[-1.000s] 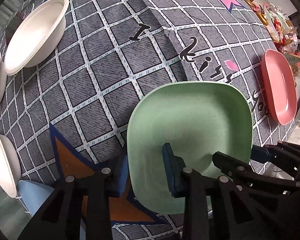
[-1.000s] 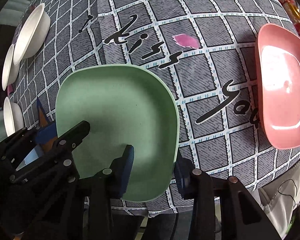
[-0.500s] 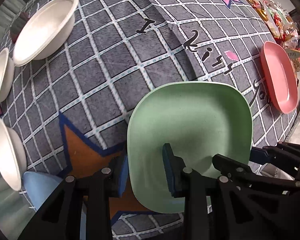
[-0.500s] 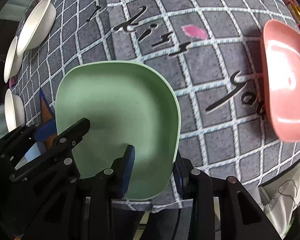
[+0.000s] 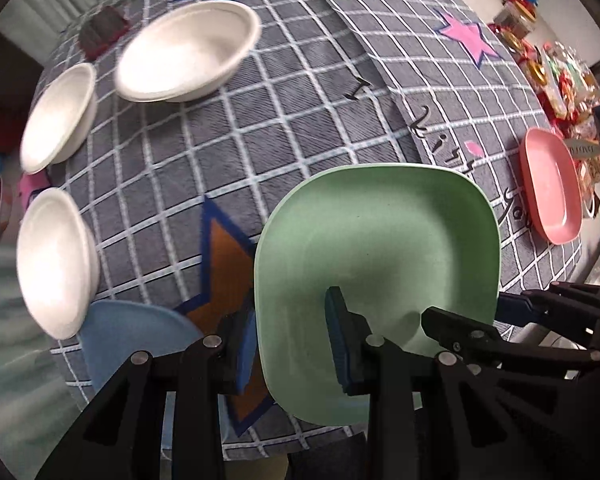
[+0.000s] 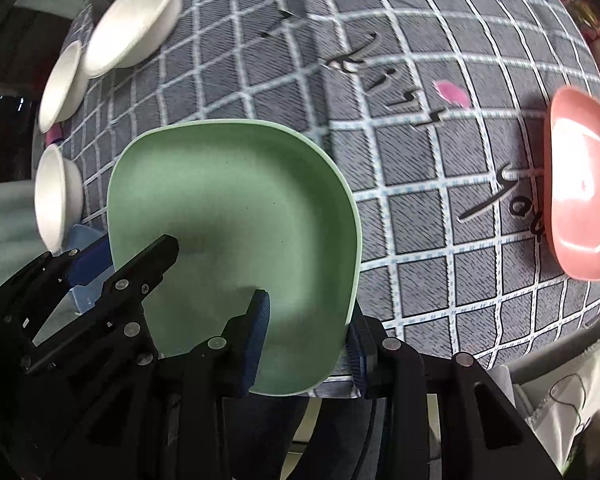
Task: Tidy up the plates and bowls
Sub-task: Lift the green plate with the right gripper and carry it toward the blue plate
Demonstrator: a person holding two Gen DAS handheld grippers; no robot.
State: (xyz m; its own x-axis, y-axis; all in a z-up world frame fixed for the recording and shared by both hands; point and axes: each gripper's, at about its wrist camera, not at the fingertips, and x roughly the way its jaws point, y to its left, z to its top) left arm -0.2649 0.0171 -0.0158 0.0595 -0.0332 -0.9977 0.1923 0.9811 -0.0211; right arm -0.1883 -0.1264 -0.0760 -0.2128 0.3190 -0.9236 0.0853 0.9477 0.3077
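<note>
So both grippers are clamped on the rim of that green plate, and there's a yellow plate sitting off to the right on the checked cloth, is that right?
Nearly. The left gripper and right gripper do both clamp the green plate, but the plate off to the right on the checked cloth is pink, not yellow. The right wrist view shows it plainly.

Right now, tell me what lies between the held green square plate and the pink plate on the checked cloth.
Nothing visible does. Both grippers clamp the green square plate at its near rim, and only bare grey checked tablecloth with printed lettering lies between it and the pink plate. The white bowls sit on the opposite side.
</note>
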